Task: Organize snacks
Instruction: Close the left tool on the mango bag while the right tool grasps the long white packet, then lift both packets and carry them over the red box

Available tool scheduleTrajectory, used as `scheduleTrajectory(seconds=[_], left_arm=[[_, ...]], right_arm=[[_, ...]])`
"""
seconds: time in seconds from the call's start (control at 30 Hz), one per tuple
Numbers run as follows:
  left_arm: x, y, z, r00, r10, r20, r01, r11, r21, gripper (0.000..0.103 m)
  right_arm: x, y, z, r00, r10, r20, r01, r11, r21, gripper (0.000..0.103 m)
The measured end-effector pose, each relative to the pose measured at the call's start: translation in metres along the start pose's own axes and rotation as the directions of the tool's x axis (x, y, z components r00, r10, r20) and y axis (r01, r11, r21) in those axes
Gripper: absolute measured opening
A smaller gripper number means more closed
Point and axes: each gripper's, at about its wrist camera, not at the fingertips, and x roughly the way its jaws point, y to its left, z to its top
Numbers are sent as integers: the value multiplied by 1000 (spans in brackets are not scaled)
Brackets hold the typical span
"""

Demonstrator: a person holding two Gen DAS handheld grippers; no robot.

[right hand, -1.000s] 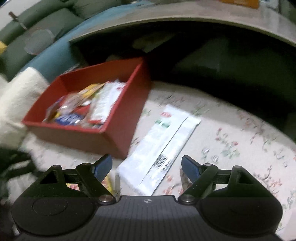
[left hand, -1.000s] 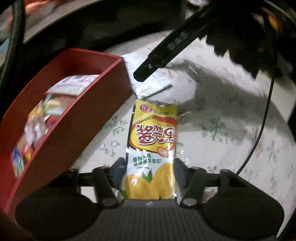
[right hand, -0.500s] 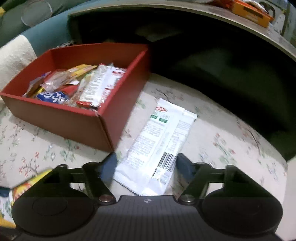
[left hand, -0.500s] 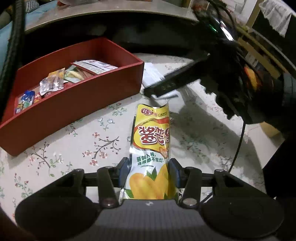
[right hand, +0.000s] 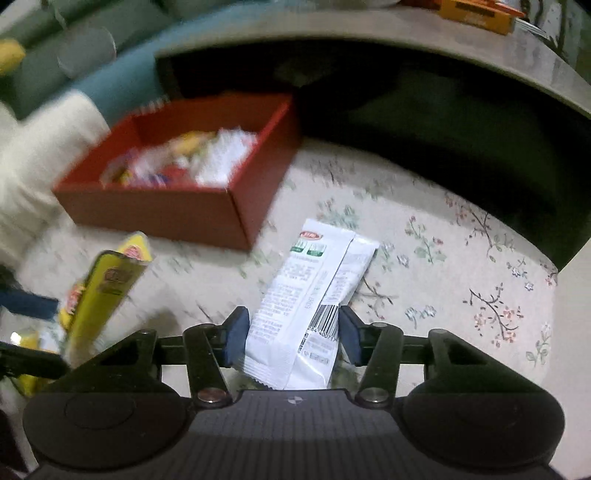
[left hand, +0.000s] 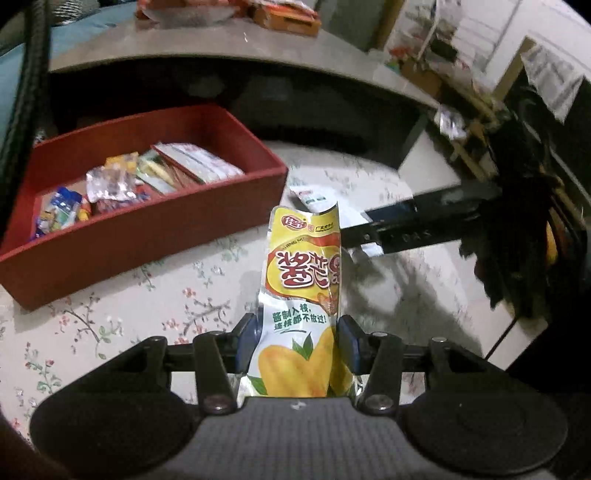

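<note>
My left gripper (left hand: 295,343) is shut on the lower end of a yellow mango snack pouch (left hand: 303,266), held up off the floral cloth (left hand: 110,314). The right wrist view shows the same pouch (right hand: 107,291) at the left. A white snack packet (right hand: 310,280) lies between the fingers of my right gripper (right hand: 291,332). Its jaws are closing, and the blue pads touch the packet's two edges. The red box (left hand: 147,229) with several snacks inside stands to the left of both; its near wall (right hand: 166,214) shows blurred. Part of the white packet (left hand: 314,197) peeks out behind the pouch.
A curved grey tabletop (left hand: 221,44) overhangs the far side, with an orange box (left hand: 284,18) on it and dark space beneath. A teal sofa (right hand: 110,74) lies beyond the red box. A black cable (left hand: 22,92) hangs at the left.
The left gripper rose and rolled with the yellow pouch, so the red box now lies level. The right jaws narrowed from wide apart onto the white packet and shifted with it.
</note>
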Motion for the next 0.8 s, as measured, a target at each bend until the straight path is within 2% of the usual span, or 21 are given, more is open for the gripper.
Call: scheduleTrajectory(seconds=[0.17, 0.3, 0.4, 0.53, 0.7, 0.8], left_arm=[[-10, 10, 9, 998, 16, 58, -14, 999, -44, 43], [-19, 16, 17, 994, 34, 107, -28, 998, -55, 43], [-22, 23, 28, 988, 64, 142, -54, 996, -75, 43], [-21, 28, 40, 975, 136, 175, -124, 989, -81, 43], [-19, 35, 54, 947, 249, 205, -229, 967, -115, 43], [-19, 45, 65, 939, 262, 222, -232, 961, -149, 43]], right_arm=[[-22, -2, 10, 991, 100, 90, -108, 989, 96, 59], [-43, -3, 14, 964, 189, 187, -220, 962, 161, 59], [-48, 5, 24, 950, 204, 237, -243, 958, 150, 59], [-42, 22, 40, 939, 227, 259, -265, 956, 124, 59], [-37, 44, 59, 932, 215, 293, -246, 967, 71, 59], [-34, 54, 72, 925, 211, 316, -238, 970, 48, 59]])
